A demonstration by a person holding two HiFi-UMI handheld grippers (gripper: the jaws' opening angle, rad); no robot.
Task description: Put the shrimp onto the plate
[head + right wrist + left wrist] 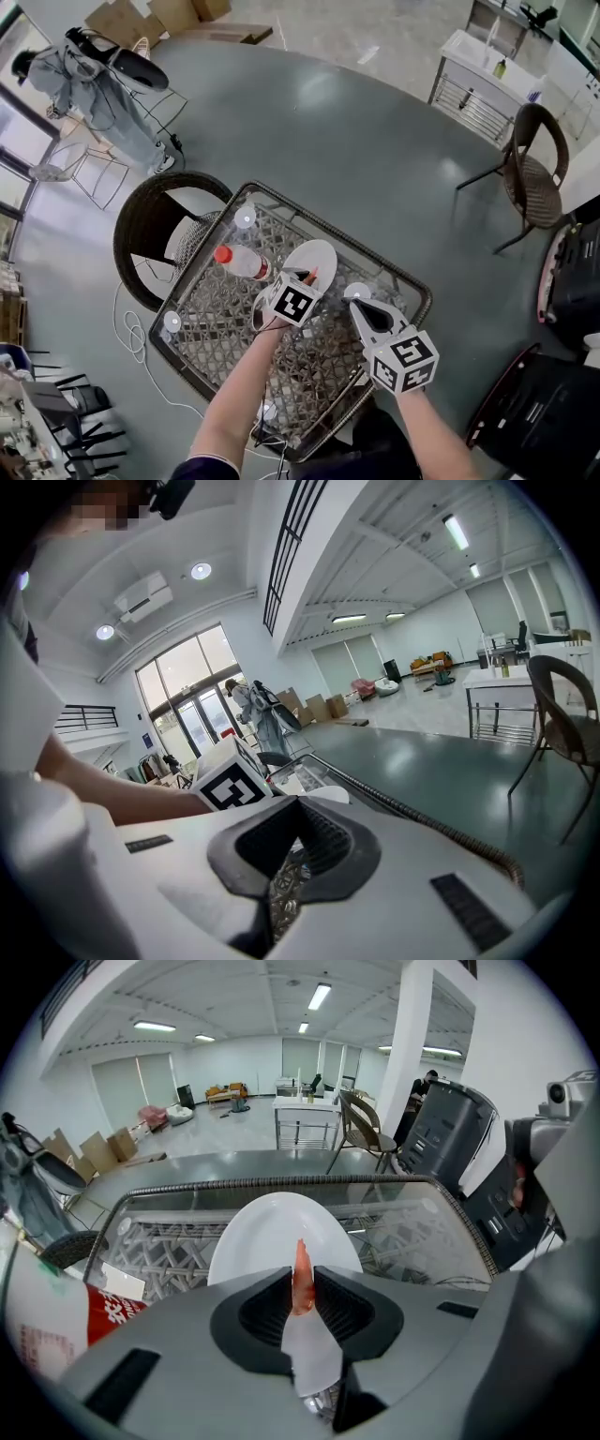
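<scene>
A small orange shrimp [301,1277] is pinched upright between the jaws of my left gripper [301,1290], which is shut on it. In the head view that gripper [307,279] hangs over the near edge of the white plate [320,255], the shrimp [310,275] poking out at its tip. The plate [274,1226] lies just beyond the jaws on the glass-topped wicker table [394,277]. My right gripper [359,309] hovers to the plate's right, jaws together and holding nothing. Its own view shows the jaws [293,844] shut, with the left gripper's marker cube [228,786] beside them.
A clear bottle [242,261] with a red cap lies left of the plate, its red label [111,1309] close to my left gripper. A dark round chair [150,225] stands at the table's left. Another chair [534,173] and black cases [570,272] are at the right.
</scene>
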